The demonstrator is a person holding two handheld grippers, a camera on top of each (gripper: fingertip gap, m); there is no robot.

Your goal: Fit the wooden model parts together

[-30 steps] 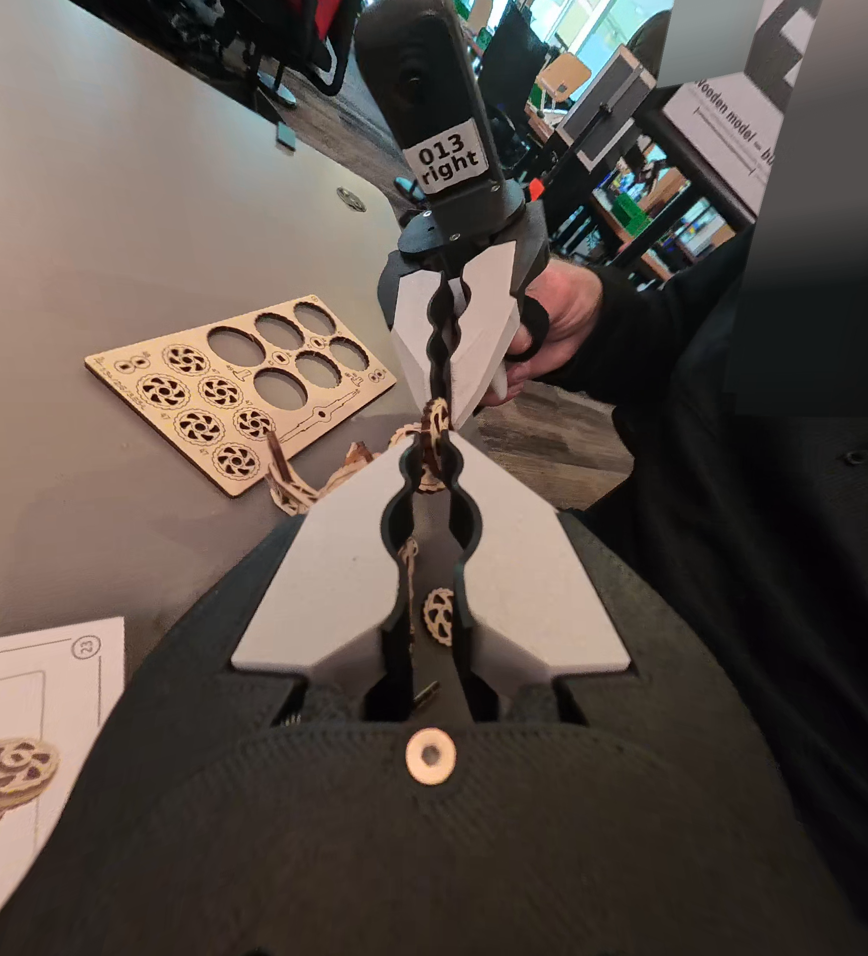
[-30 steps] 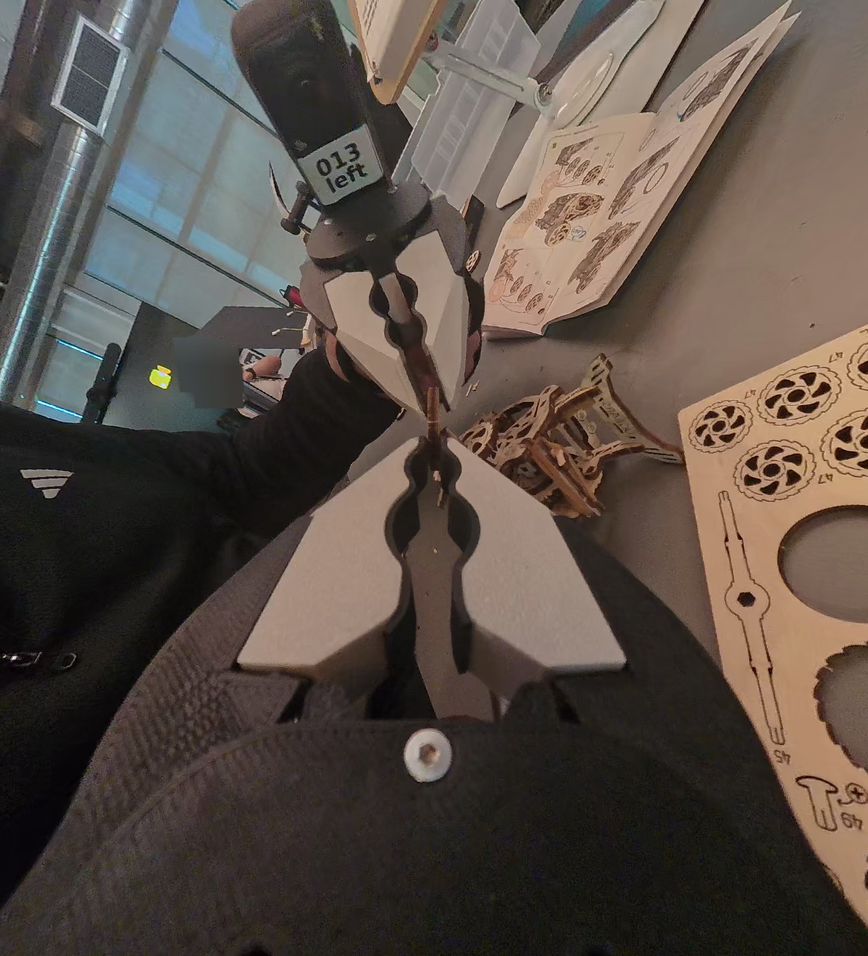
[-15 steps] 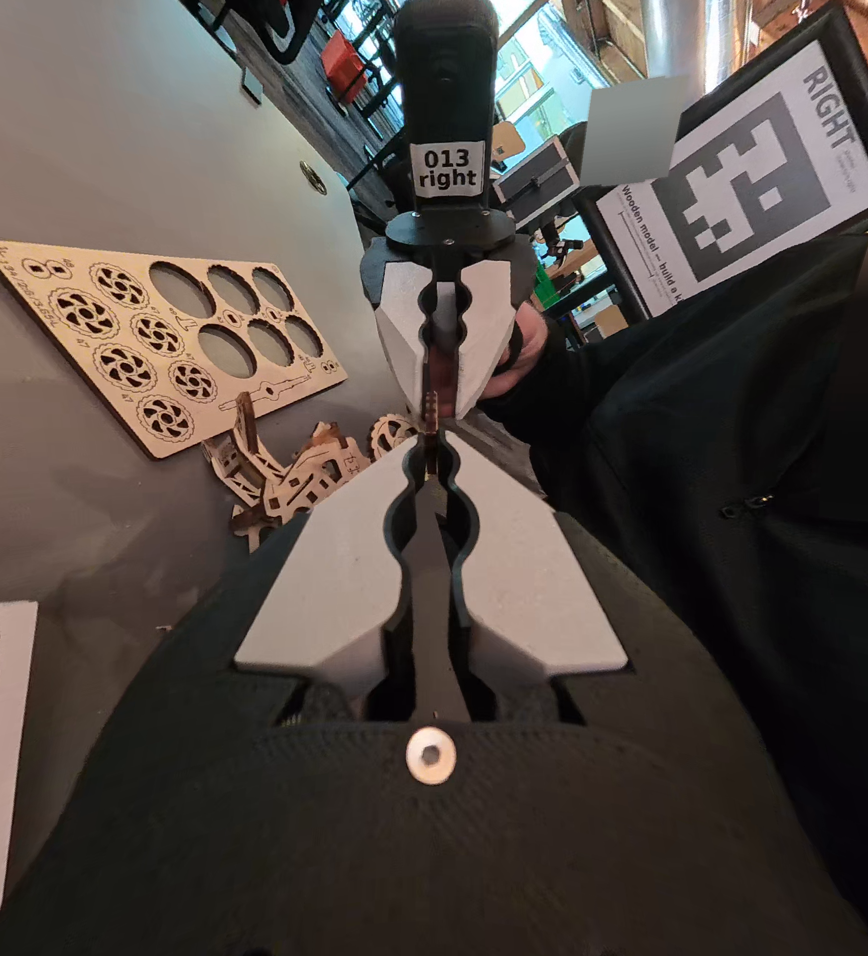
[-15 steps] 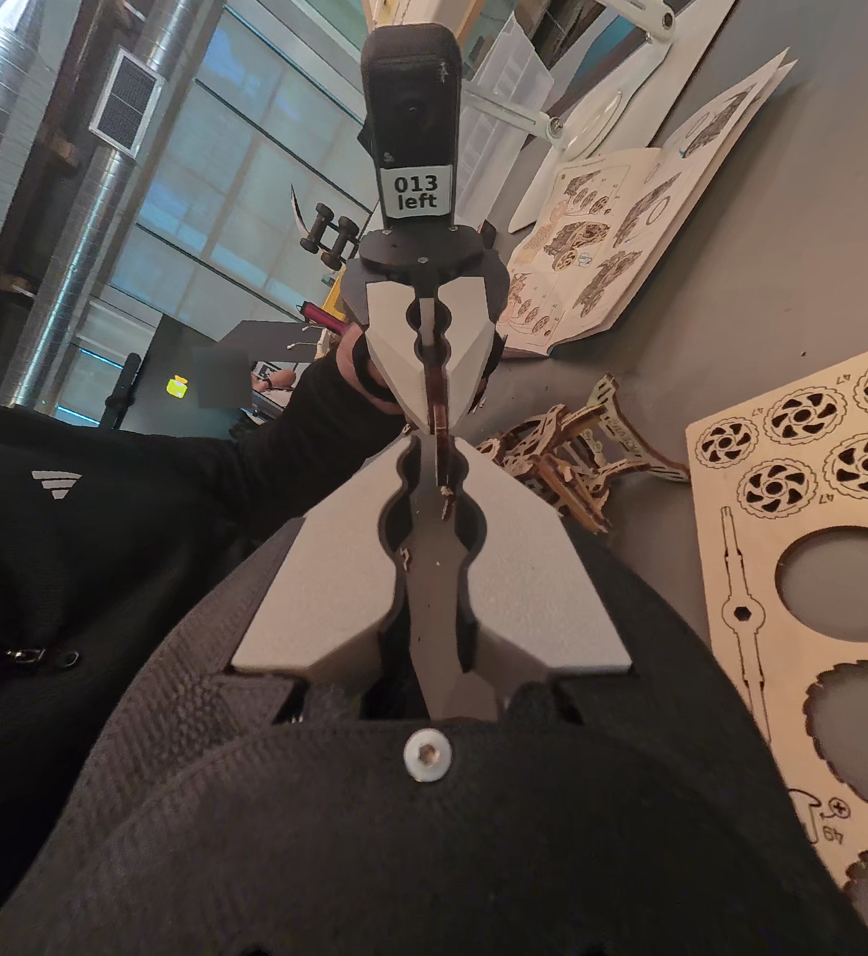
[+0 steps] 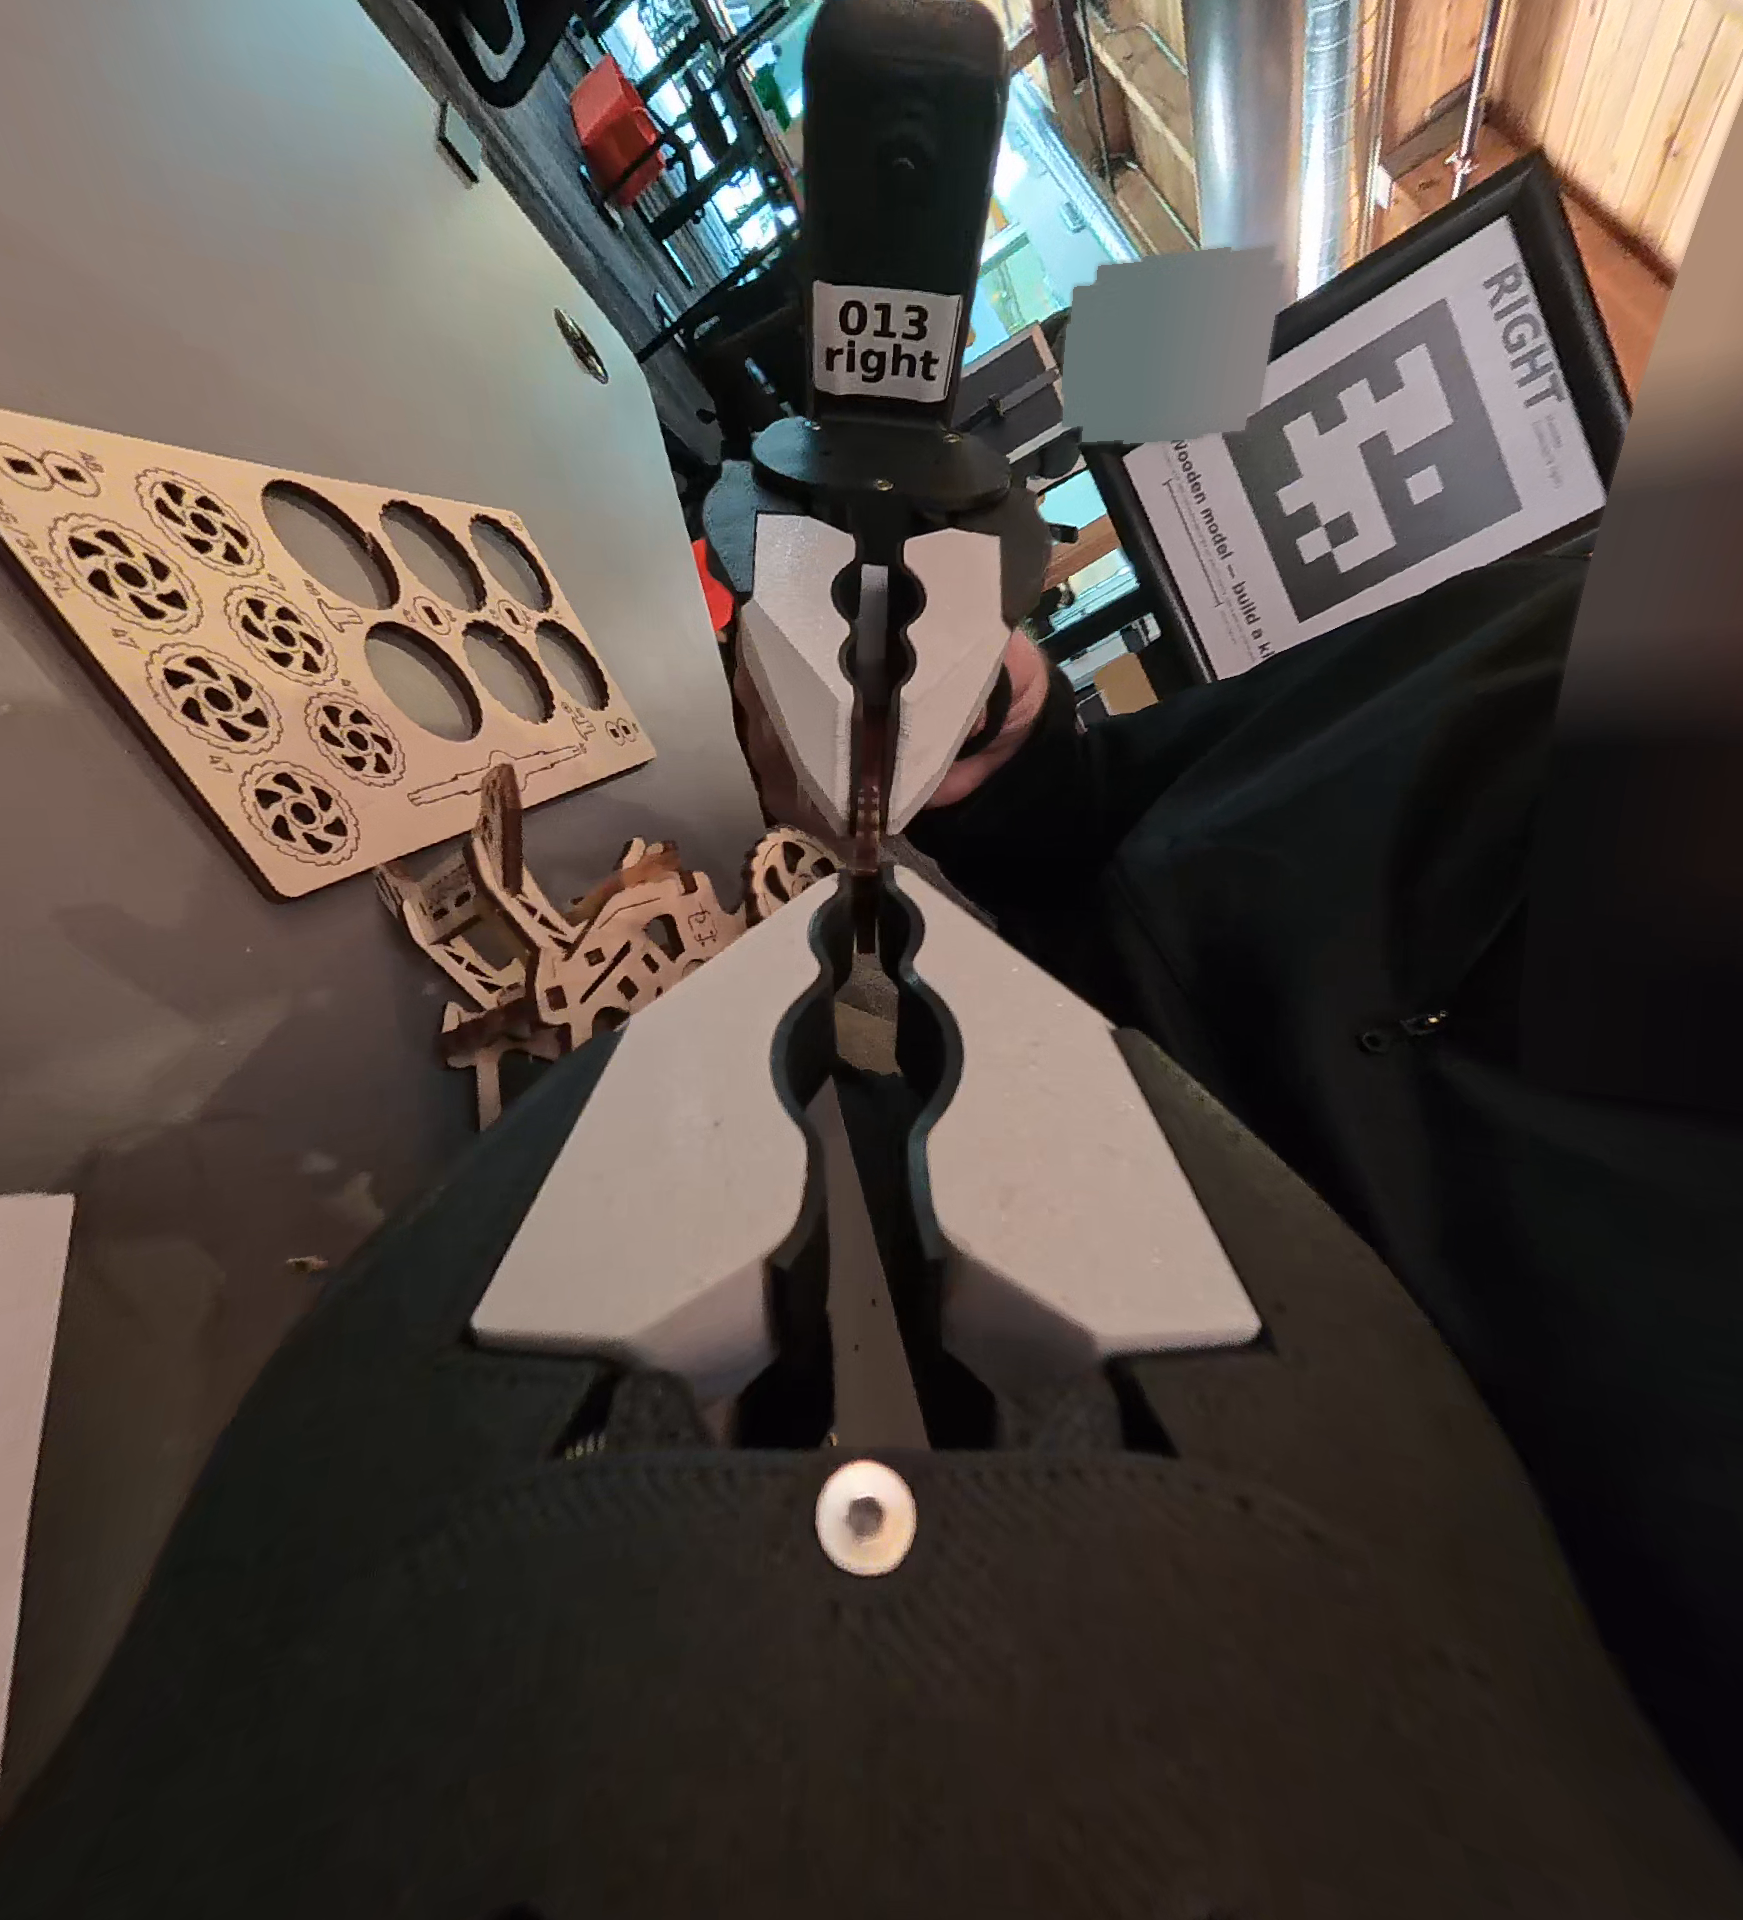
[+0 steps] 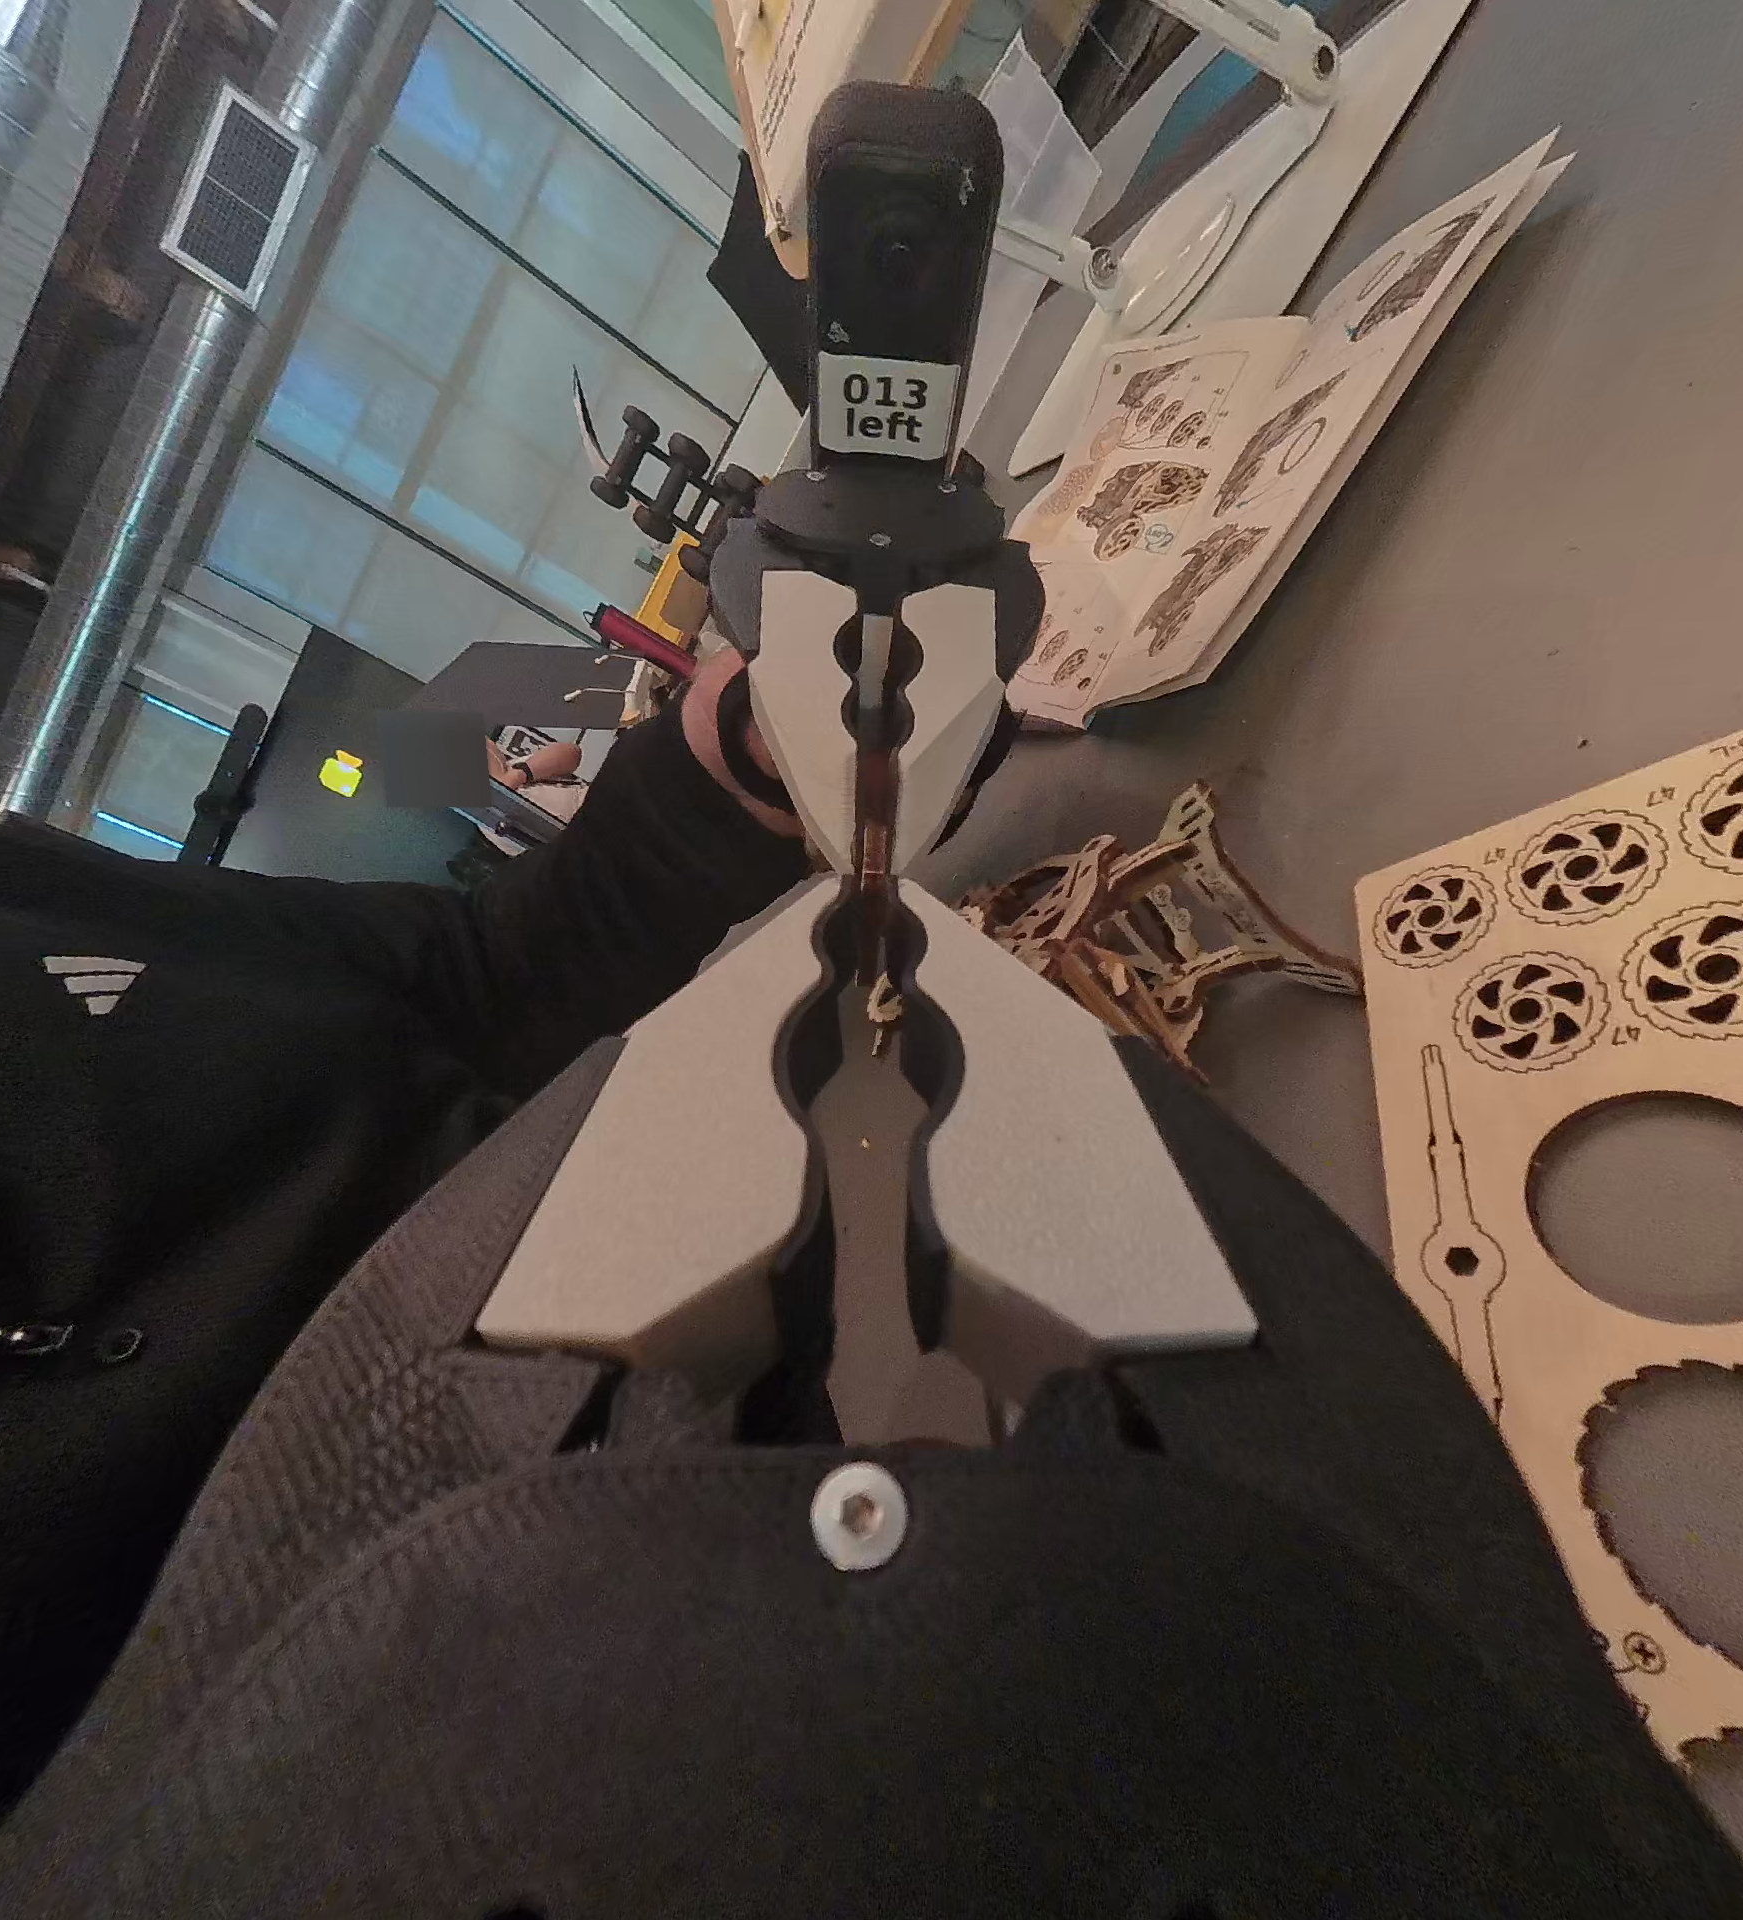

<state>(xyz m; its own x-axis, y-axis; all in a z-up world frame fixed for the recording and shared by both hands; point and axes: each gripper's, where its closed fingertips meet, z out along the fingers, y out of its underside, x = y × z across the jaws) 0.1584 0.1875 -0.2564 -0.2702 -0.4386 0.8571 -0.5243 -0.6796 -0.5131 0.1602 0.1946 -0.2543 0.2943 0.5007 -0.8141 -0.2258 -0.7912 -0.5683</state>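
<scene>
With the left claw and right claw tip to tip, each nipped shut on an edge-on wooden part, keep both pieces aligned and press gently

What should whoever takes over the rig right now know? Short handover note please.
Left gripper: shut on a thin wooden part, seen edge-on.
Right gripper: shut on a toothed wooden part, also edge-on.
The two grippers face each other tip to tip above the table; the parts meet between the tips. Whether they are seated cannot be told.
Half-built model lies on the table behind the tips. Parts sheet beside it, several wheels already out, several still in. Manual open farther back.
Left: confirm the joint, then, probably, mount it on the model.
</scene>
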